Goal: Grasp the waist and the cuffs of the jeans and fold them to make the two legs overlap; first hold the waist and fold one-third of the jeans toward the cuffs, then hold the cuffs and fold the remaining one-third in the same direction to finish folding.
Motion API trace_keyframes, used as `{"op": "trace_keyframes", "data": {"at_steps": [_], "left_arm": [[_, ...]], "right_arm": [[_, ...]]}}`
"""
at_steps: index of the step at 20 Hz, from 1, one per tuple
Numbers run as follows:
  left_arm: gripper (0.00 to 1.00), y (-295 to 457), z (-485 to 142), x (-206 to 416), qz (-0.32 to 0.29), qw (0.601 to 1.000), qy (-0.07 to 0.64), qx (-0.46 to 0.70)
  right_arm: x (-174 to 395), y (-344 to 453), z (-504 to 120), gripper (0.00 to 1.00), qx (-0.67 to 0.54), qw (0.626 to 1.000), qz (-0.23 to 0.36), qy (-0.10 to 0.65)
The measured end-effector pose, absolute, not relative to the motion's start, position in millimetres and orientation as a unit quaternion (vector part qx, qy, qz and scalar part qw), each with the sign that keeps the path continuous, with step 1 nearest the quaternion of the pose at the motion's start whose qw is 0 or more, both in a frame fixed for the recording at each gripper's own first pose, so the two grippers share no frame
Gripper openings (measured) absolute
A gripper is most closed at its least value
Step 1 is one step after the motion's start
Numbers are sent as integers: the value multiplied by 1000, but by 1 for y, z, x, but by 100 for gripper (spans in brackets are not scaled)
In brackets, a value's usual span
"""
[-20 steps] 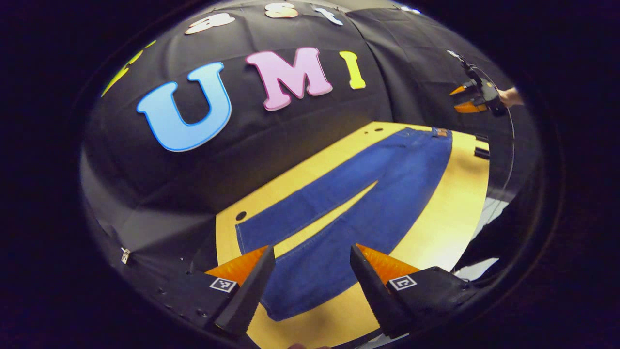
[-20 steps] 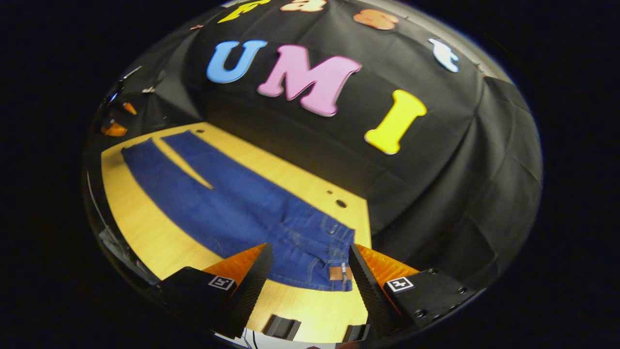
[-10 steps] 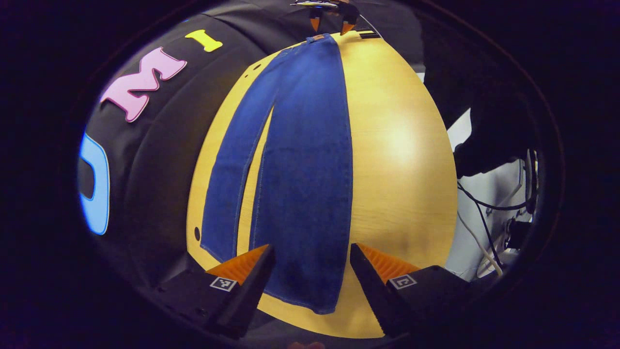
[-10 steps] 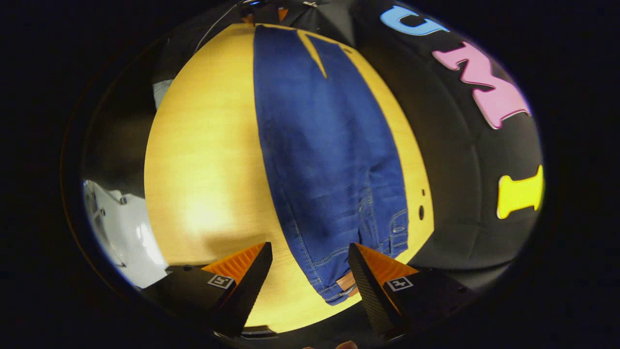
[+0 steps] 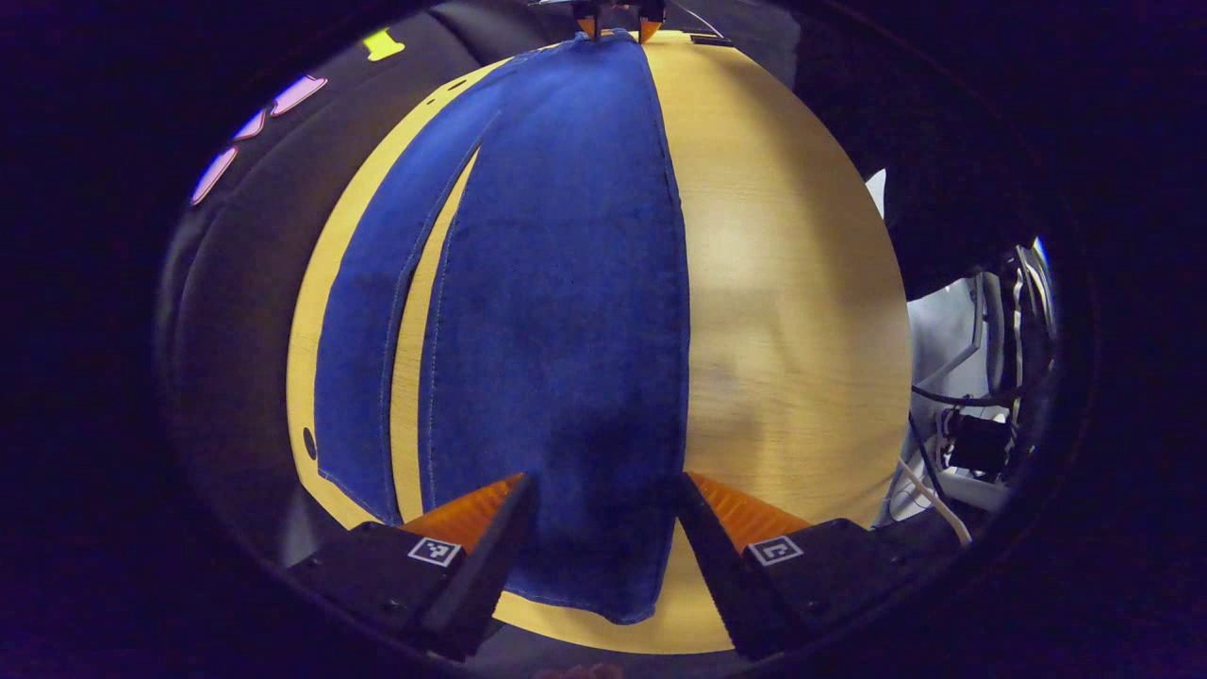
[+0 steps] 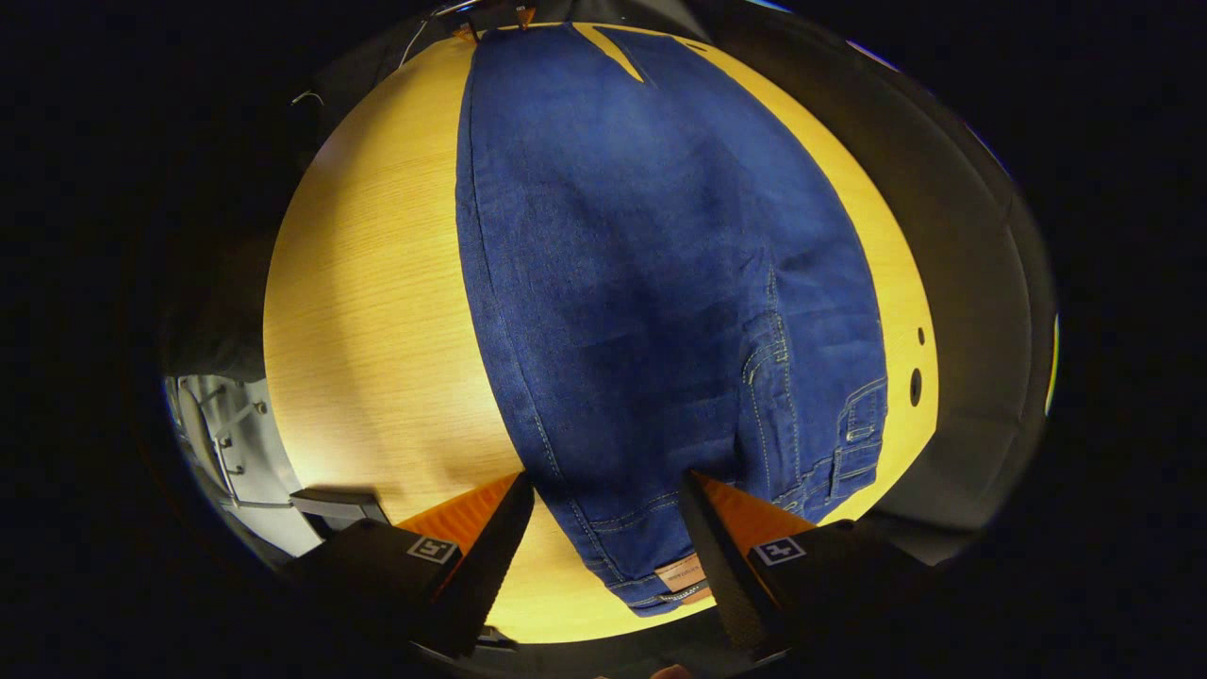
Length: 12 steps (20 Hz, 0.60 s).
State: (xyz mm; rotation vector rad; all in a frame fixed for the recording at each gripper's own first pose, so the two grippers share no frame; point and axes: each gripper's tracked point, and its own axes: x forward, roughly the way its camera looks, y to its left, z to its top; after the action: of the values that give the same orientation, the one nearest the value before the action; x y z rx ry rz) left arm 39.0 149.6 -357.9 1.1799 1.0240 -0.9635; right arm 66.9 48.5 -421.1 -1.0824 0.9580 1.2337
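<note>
Both hand-held grippers have dropped closer over the jeans (image 5: 556,311).

A light wooden table (image 5: 783,283) carries everything here, its grain running across the middle of both views. Blue jeans (image 5: 556,311) lie flat on it, spread lengthwise. In the left gripper view the two legs run from the bottom up to the top centre, a narrow strip of bare wood between them. In the right gripper view the waist (image 6: 660,556) lies at lower centre. Two small dark holes (image 6: 916,386) mark the tabletop at right.
</note>
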Motion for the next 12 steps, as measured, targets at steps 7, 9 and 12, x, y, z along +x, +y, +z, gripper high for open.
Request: {"op": "trace_keyframes", "data": {"at_steps": [7, 9, 12], "left_arm": [[95, 154, -370, 35, -441, 565, 526, 457], [93, 155, -370, 46, -429, 571, 548, 436], [94, 151, -369, 49, -428, 573, 551, 430]], "right_arm": [[63, 47, -427, 95, -431, 574, 525, 457], [62, 47, -428, 95, -413, 573, 517, 483], [65, 50, -429, 93, -401, 579, 505, 499]]}}
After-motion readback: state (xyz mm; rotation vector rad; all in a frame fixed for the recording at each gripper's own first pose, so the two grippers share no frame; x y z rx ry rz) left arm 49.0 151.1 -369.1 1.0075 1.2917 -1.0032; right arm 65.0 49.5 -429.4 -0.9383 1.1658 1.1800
